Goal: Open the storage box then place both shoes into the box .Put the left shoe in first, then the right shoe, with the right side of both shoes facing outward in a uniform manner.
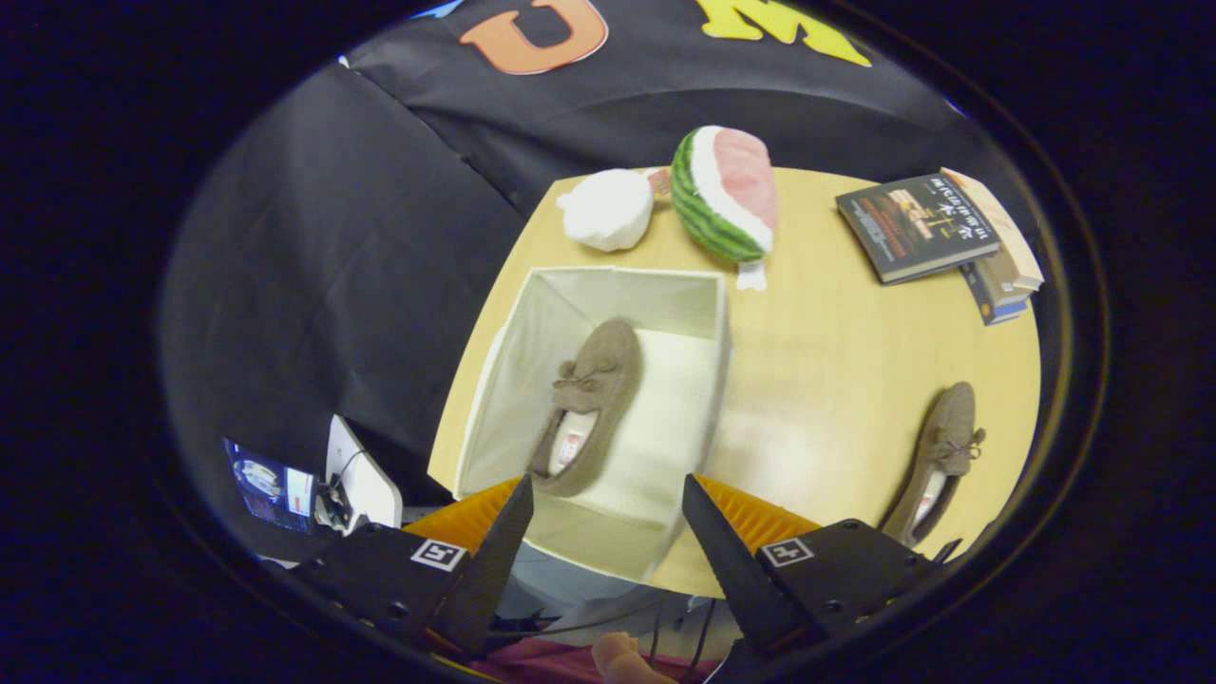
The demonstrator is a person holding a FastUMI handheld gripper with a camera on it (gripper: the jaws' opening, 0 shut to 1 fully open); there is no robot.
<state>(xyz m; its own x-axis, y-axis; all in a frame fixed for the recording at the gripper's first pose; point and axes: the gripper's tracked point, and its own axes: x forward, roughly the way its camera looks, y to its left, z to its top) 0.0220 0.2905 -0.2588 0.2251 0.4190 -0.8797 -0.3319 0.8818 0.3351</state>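
Note:
An open white storage box [698, 285] stands on the wooden table just beyond my fingers. One brown slipper-like shoe [591, 404] lies inside it, toe pointing away, heel near my fingertips. A second brown shoe [940, 456] lies on the table to the right of the box, beyond my right finger. My gripper [608, 499] hovers above the near edge of the box, open, with nothing between its fingers.
A watermelon-slice plush [727, 195] and a white fluffy ball [608, 209] sit past the box's far wall. Stacked books [936, 233] lie at the table's far right. The table edge [475, 361] runs along the box's left side. A hand [622, 657] shows below the fingers.

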